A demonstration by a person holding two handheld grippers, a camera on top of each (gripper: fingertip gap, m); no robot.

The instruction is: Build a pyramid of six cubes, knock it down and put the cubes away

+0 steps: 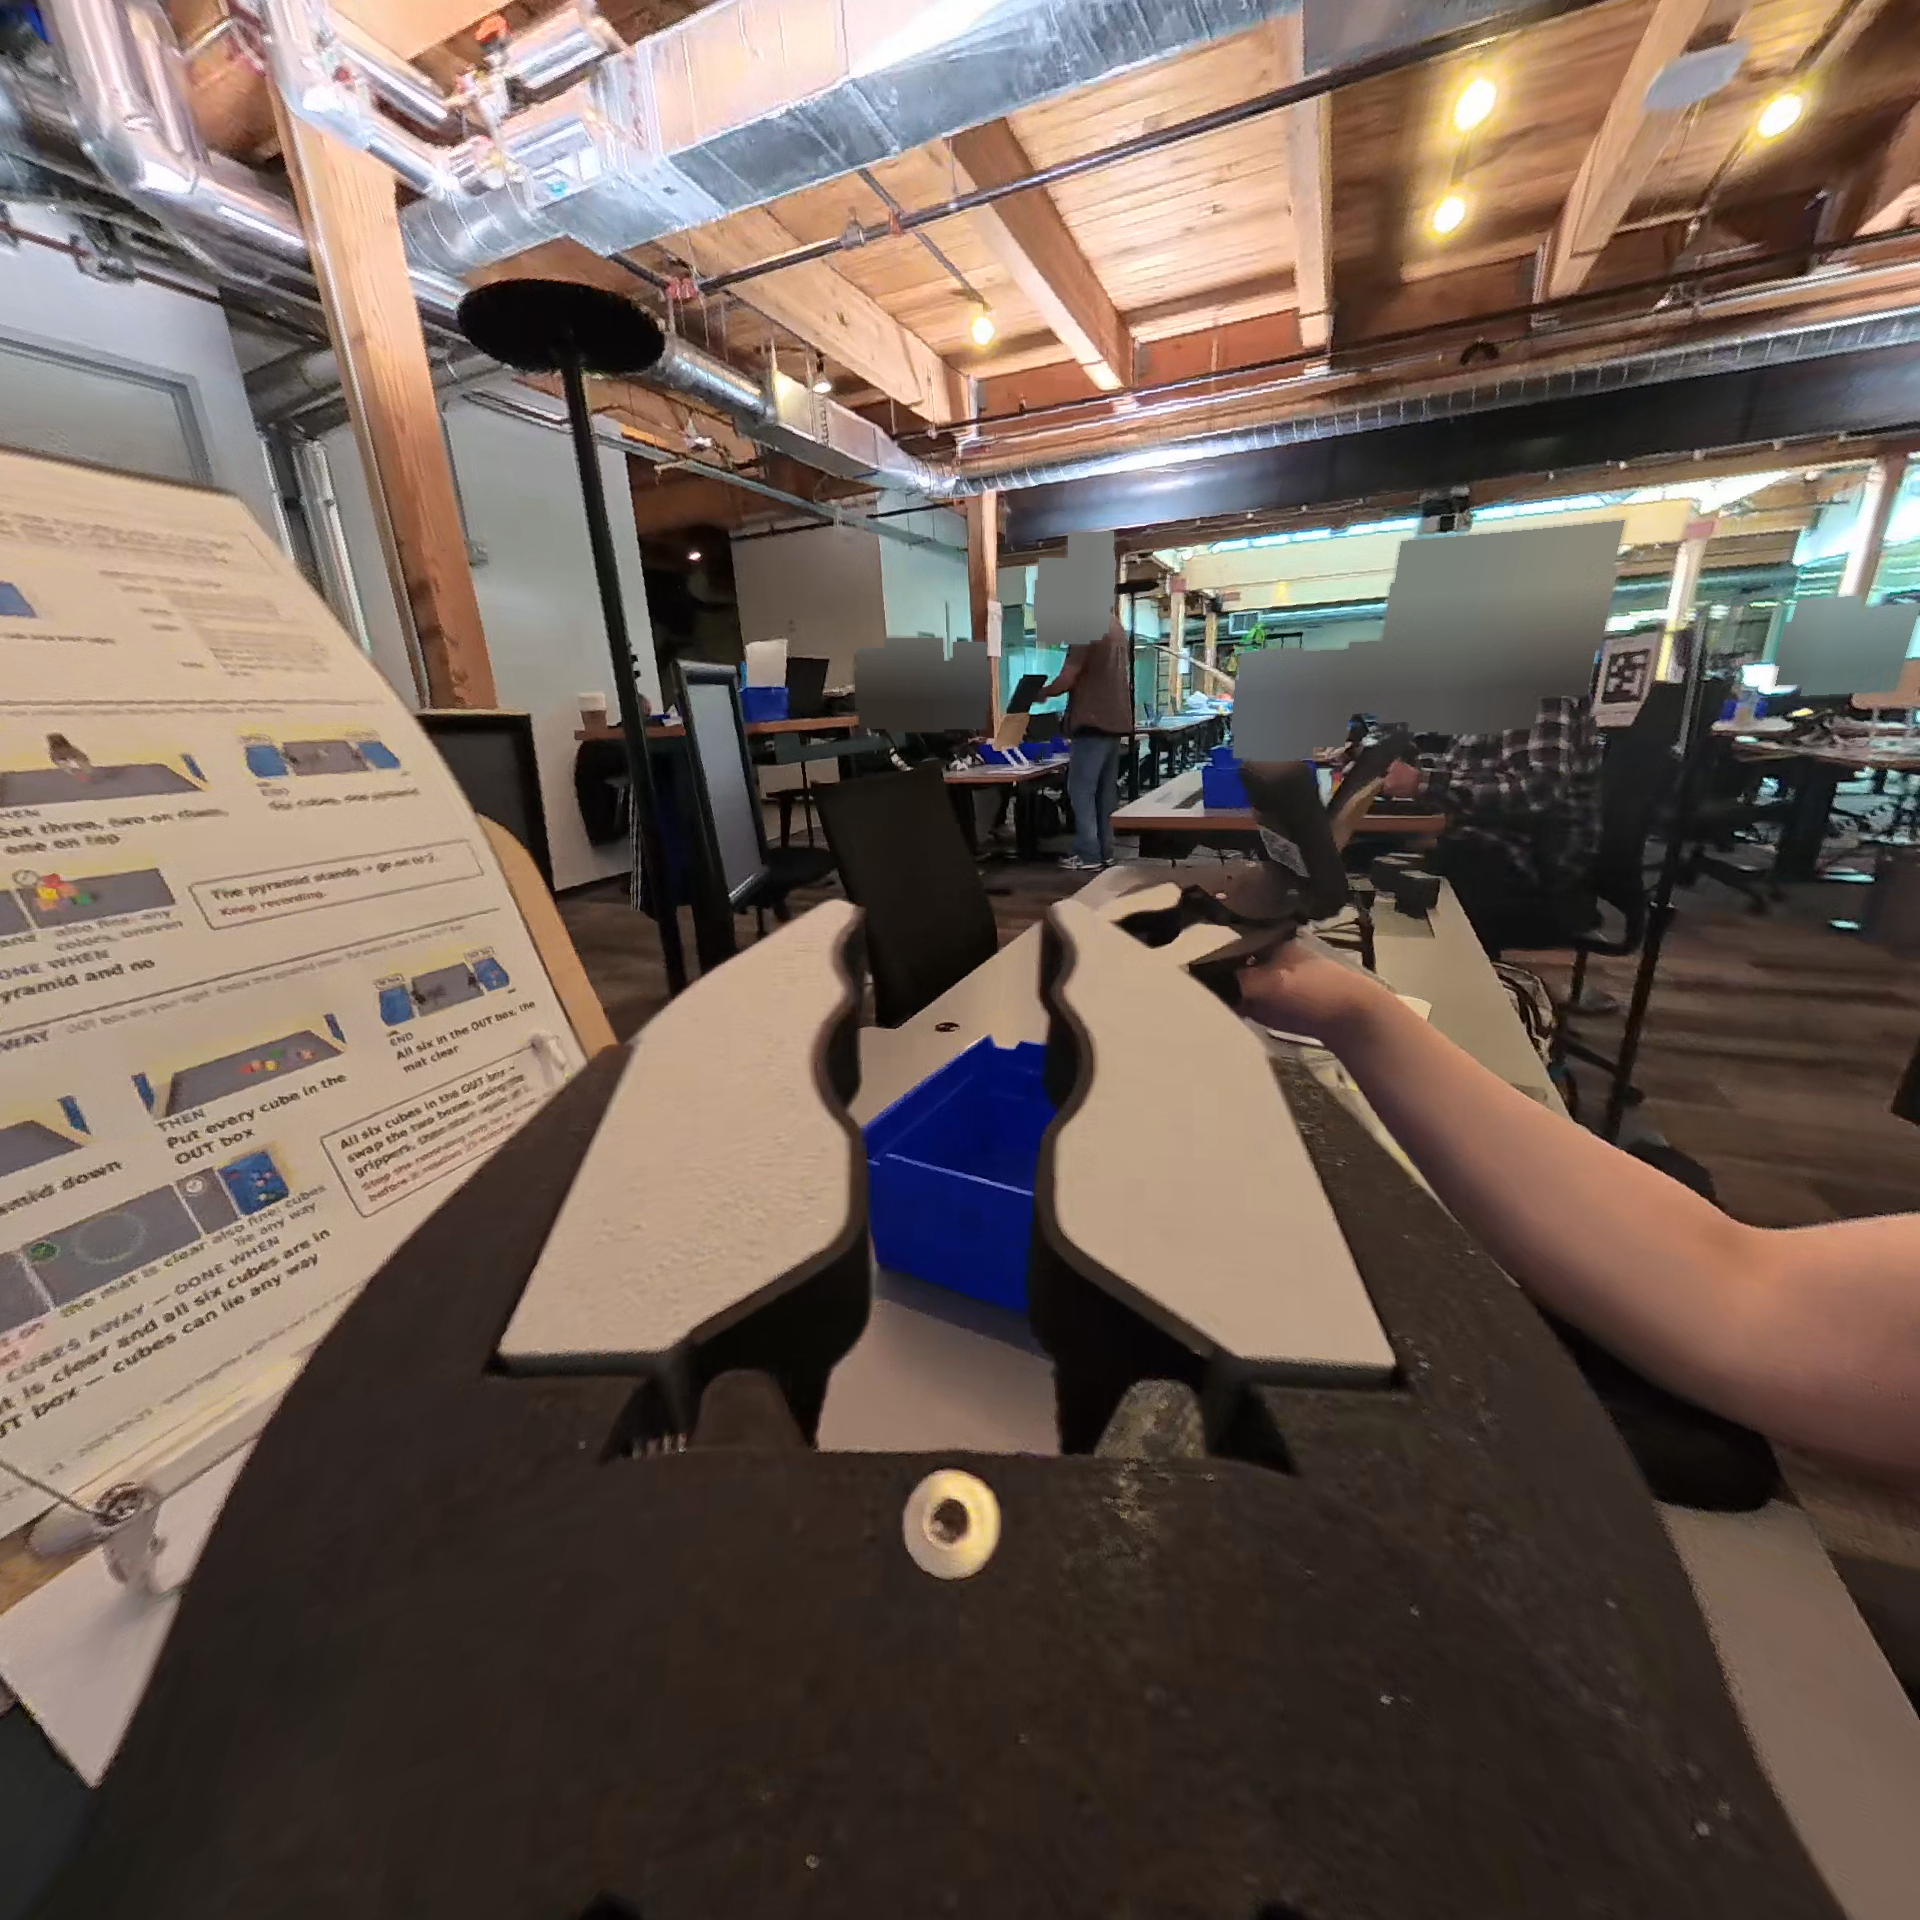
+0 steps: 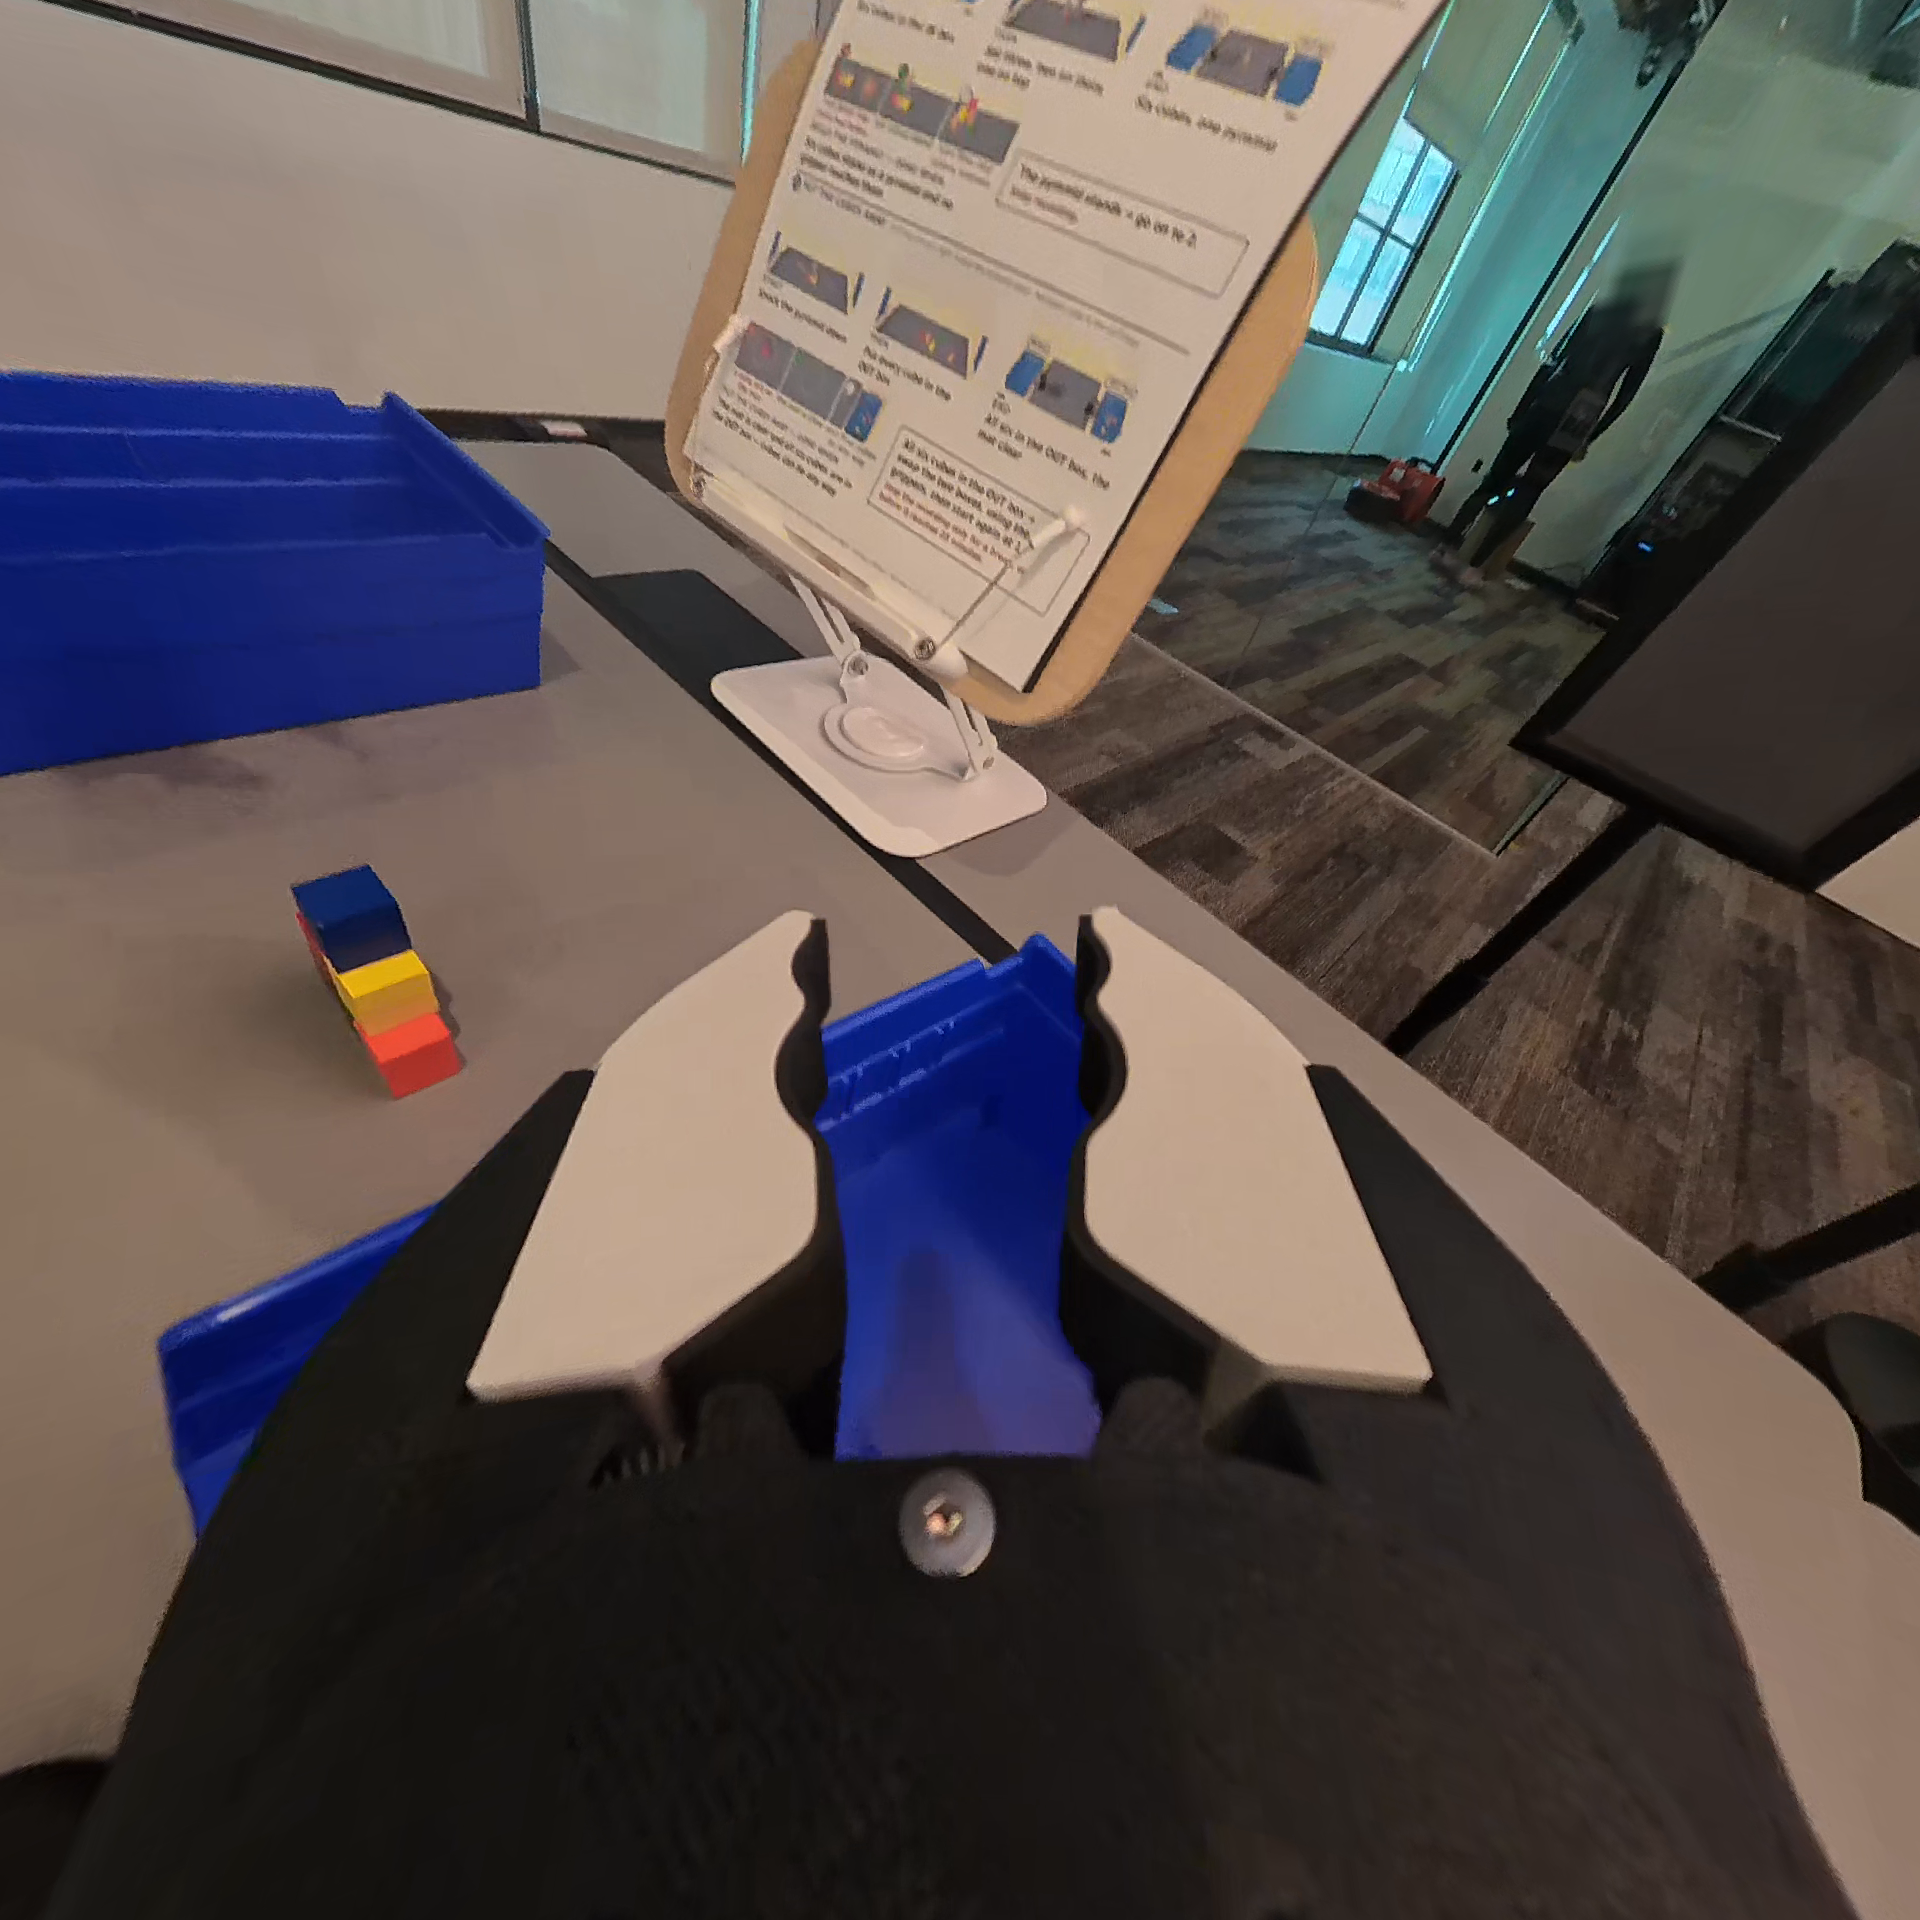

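Right wrist view showed the cubes (image 2: 376, 982) standing together on the grey table (image 2: 623, 831), seen edge-on: a blue cube (image 2: 350, 914) highest, a yellow cube (image 2: 387, 985) a step lower and a red cube (image 2: 416, 1051) at the near end, with more cubes hidden behind them. Whether all six were there could not be told from this angle, but the stepped outline suggested the pyramid was built or nearly so. The right gripper (image 2: 951, 971) hung over the near blue bin (image 2: 945, 1143), its fingers apart with nothing between them; what could be seen of that bin's inside held no cubes. A larger blue bin (image 2: 260, 540) sat well apart at the far left, and an instruction sheet on a white stand (image 2: 883, 758) stood beyond.

Left wrist view was tilted up toward the room. The left gripper (image 1: 951, 935) was likewise parted and empty, above a blue bin (image 1: 956, 1164); the right arm (image 1: 1507, 1195) reached across with its gripper.

Judged from this, knocking the stack down and putting every cube away were not yet done.
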